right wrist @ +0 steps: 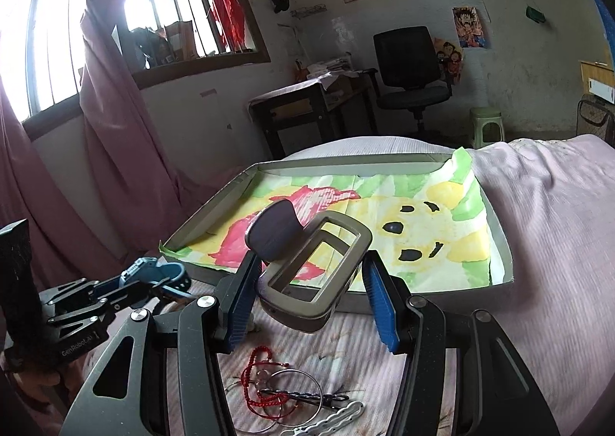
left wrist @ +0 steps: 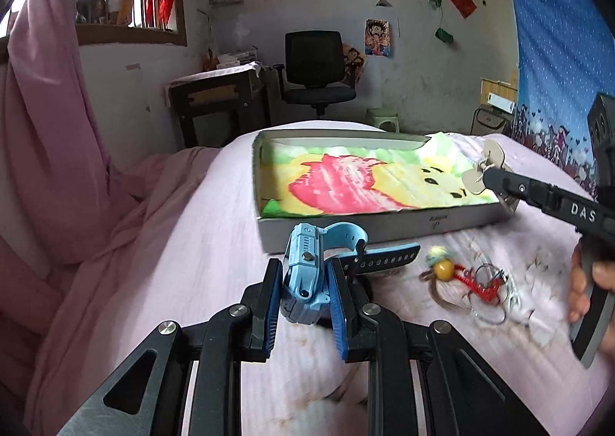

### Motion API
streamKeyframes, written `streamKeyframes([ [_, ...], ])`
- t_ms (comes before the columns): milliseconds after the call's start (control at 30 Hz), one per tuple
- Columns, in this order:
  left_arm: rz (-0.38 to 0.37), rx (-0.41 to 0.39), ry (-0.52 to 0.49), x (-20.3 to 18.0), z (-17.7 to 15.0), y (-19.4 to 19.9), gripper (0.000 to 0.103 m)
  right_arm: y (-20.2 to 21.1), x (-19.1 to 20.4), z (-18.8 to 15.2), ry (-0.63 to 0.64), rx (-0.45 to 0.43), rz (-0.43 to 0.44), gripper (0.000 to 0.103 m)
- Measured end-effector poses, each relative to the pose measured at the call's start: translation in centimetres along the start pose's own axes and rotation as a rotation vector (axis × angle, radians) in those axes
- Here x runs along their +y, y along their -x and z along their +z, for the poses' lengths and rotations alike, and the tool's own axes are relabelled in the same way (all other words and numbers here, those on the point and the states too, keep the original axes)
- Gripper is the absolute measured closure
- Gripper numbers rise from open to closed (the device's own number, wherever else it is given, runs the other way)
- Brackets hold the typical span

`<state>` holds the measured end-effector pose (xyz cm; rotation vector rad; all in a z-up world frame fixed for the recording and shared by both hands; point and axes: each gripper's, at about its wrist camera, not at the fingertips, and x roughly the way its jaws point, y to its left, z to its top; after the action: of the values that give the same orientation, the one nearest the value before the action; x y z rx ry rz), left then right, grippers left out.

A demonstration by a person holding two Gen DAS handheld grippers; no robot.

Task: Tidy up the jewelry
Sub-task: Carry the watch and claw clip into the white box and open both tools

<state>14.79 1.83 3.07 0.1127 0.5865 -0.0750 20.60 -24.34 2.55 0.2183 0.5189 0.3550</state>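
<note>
My left gripper (left wrist: 303,297) is shut on a light blue smartwatch (left wrist: 303,271), its dark strap sticking out to the right, just in front of the box. The shallow grey box (left wrist: 346,230) lies on the bed, lined with a cartoon towel (left wrist: 365,186). In the right wrist view my right gripper (right wrist: 307,301) is shut on a beige hair claw clip (right wrist: 319,274), held above the box's near rim (right wrist: 215,213). The left wrist view shows that right gripper (left wrist: 499,188) and the clip (left wrist: 486,167) over the box's right corner. A red bracelet (right wrist: 261,382), silver hoops (right wrist: 296,401) and a white clip (right wrist: 338,415) lie on the sheet.
The box sits on a bed with a pink sheet (right wrist: 557,244). An amber bead charm (left wrist: 442,267) lies beside the red bracelet (left wrist: 480,282). A hand (left wrist: 588,282) grips the right tool. Beyond the bed stand a desk (left wrist: 215,98), an office chair (left wrist: 315,67) and a green stool (right wrist: 486,125); pink curtains hang at the left.
</note>
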Motion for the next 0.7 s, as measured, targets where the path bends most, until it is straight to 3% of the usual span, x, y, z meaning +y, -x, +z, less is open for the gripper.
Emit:
streamKeyframes([
  [133,0.010,-0.024,0.011,1.0,0.5,0.7,0.081,0.0,0.4,0.1,0.020,-0.001,-0.006,0.054],
  [400,0.000,-0.113,0.143,1.8,3.9,-0.8,0.081,-1.4,1.3,1.4,0.044,0.023,-0.029,0.054],
  [533,0.005,-0.080,0.161,1.3,5.7,-3.5,0.081,-3.3,1.4,2.4,0.040,0.043,-0.040,0.054],
  [700,0.006,0.017,0.172,1.1,6.8,-6.9,0.081,-6.1,1.1,2.8,0.030,0.118,-0.062,0.054],
])
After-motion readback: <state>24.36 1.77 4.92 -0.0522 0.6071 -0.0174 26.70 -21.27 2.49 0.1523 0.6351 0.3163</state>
